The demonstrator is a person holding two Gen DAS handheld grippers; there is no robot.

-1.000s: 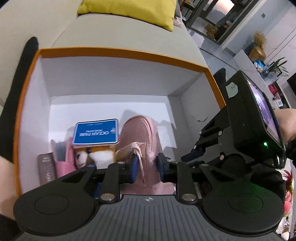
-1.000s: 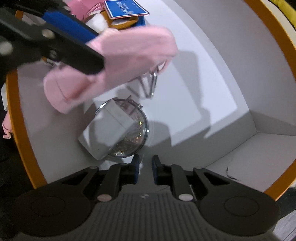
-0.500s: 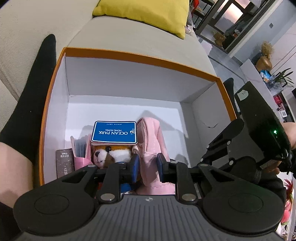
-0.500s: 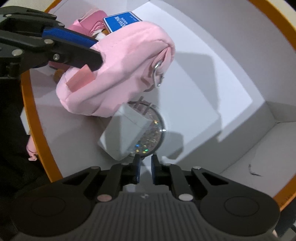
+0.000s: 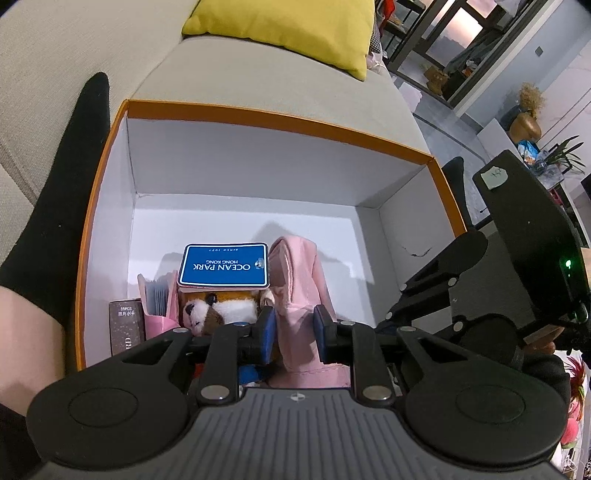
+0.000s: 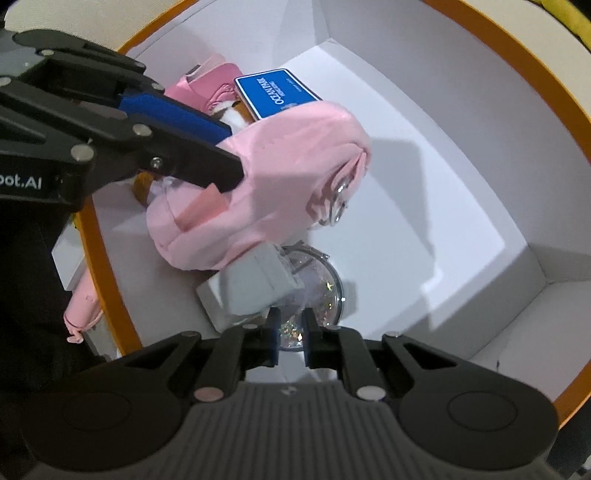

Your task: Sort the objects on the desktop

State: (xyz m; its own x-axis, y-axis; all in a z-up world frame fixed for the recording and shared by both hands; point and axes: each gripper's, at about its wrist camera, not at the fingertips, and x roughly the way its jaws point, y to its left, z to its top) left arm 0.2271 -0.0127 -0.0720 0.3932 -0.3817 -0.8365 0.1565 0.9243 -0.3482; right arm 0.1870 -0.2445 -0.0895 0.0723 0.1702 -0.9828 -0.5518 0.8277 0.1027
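Living room, beige sofa [image 5: 258,85] with a yellow cushion [image 5: 288,26]; an orange-edged white box [image 5: 280,122] sits on the seat. We see the pink fabric pouch [image 5: 299,291] held over the box interior, near the front left corner as the left wrist view shows it. We have the left gripper [image 5: 293,328] clamped on the pouch, blue pads pressing its fabric from both sides. In the right wrist view the pouch [image 6: 280,177] hangs from that gripper [image 6: 225,151], clear of the box floor, with a metal ring [image 6: 338,201] dangling at its end.

Just beside the pouch we see a plush toy animal [image 5: 218,308] with a blue OCEAN PARK tag [image 5: 225,264] resting on top. Left of that, a pink card holder [image 5: 159,302] and a dark small box [image 5: 125,325] stand against the left wall.

Under the pouch, on the box floor, the right wrist view shows a round glittery case [image 6: 314,295] with a white block [image 6: 251,286] lying across it. The right gripper [image 6: 290,334] points down over the case's edge, jaws nearly together, nothing pinched between them. From the left wrist view the right gripper [image 5: 480,280] sits at the box's right wall, held by a hand [image 5: 543,338].

A leg in a black sock [image 5: 62,177] lies along the box's left side.
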